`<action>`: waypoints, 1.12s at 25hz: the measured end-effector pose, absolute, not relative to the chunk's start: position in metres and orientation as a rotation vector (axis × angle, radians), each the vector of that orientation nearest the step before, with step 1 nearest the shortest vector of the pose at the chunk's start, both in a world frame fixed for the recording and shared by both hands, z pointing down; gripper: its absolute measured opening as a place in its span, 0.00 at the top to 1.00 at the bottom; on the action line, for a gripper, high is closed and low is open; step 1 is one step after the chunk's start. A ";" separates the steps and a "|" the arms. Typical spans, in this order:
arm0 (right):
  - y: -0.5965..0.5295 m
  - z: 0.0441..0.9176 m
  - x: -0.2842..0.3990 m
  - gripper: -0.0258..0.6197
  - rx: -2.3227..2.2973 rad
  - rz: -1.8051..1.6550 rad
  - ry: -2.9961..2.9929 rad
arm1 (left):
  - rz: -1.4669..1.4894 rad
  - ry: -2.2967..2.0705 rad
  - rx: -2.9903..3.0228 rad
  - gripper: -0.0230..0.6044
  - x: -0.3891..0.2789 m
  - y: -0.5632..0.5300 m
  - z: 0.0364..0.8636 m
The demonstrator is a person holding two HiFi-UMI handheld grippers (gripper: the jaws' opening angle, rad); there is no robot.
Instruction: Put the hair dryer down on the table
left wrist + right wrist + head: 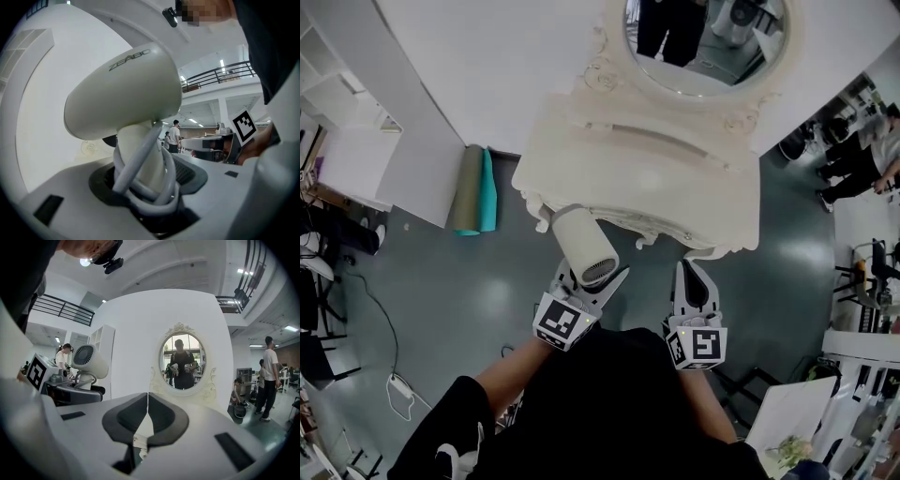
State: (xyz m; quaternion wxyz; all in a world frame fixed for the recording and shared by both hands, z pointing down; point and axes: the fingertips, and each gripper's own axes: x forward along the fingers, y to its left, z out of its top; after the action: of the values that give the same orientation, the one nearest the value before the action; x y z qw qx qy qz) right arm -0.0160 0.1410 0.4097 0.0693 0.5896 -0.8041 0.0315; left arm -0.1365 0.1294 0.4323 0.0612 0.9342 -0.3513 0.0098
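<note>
Head view: the left gripper (592,277) holds the hair dryer (584,246) upright near the table (712,202) front edge, and the right gripper (694,272) is beside it. Left gripper view: wide-spread jaws clamp the handle, wrapped in its cord (140,164). Right gripper view: jaws pressed together, empty, with the hair dryer off to the left.

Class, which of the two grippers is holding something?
The left gripper, clamped on the hair dryer by its handle; the right gripper is shut on nothing.
</note>
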 end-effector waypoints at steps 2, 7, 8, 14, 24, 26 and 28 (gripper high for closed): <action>0.138 0.410 -0.016 0.93 1.778 0.092 -2.414 | 0.025 -1.061 2.825 0.56 -0.137 0.123 0.433; 0.123 0.416 -0.013 0.93 1.786 0.117 -2.401 | 0.018 -1.072 2.818 0.56 -0.139 0.107 0.435; 0.119 0.415 -0.012 0.93 1.789 0.116 -2.397 | 0.015 -1.074 2.813 0.56 -0.141 0.104 0.434; 0.099 0.413 -0.002 0.93 1.842 0.117 -2.362 | 0.019 -1.073 2.827 0.56 -0.147 0.082 0.426; 0.083 0.433 0.009 0.93 1.835 0.201 -2.355 | 0.075 -1.105 2.778 0.56 -0.146 0.057 0.441; 0.077 0.434 0.014 0.93 1.833 0.210 -2.367 | 0.090 -1.109 2.779 0.56 -0.141 0.054 0.442; 0.068 0.434 0.019 0.93 1.833 0.205 -2.379 | 0.101 -1.116 2.780 0.56 -0.137 0.050 0.442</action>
State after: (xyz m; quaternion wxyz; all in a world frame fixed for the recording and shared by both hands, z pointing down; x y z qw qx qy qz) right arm 0.0185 0.0676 0.4345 0.0657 0.6075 -0.7886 0.0681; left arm -0.1367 0.0505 0.4422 0.0721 0.9250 -0.3714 0.0338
